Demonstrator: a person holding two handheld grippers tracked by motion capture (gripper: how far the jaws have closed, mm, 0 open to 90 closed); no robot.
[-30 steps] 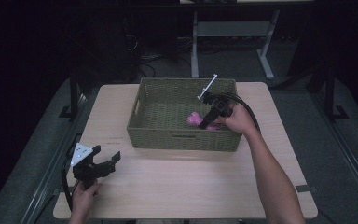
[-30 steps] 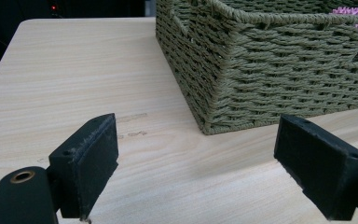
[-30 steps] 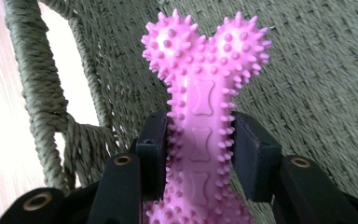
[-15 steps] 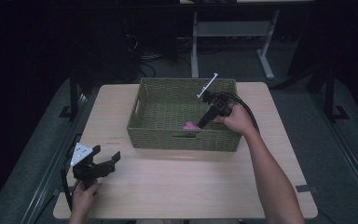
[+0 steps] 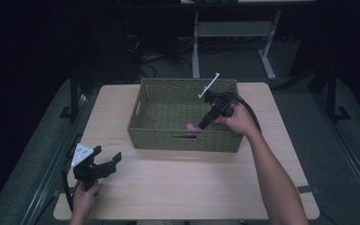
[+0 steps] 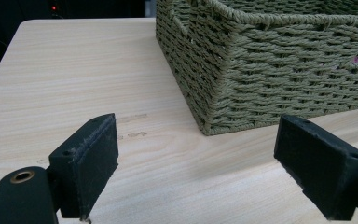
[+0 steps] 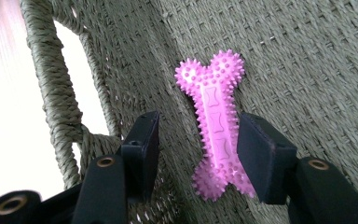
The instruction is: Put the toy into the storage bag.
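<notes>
1. A woven basket [image 5: 183, 136] sits at the far centre of the pale wooden surface [image 5: 178, 187]; its near wall, with a handle slot, stands just beside the toy.
2. The pink spiked bone toy [image 7: 216, 126] lies on the basket floor, long axis running from 12 to 6 o'clock in the right gripper view.
3. The right hand-held gripper [image 7: 198, 144] is released, jaws straddling the bone.
4. The left hand-held gripper [image 5: 104, 161] rests at 7 o'clock, jaws wide apart.

Pale wooden table [image 5: 178, 187] (white desk frame [image 5: 229, 33] behind)
</notes>
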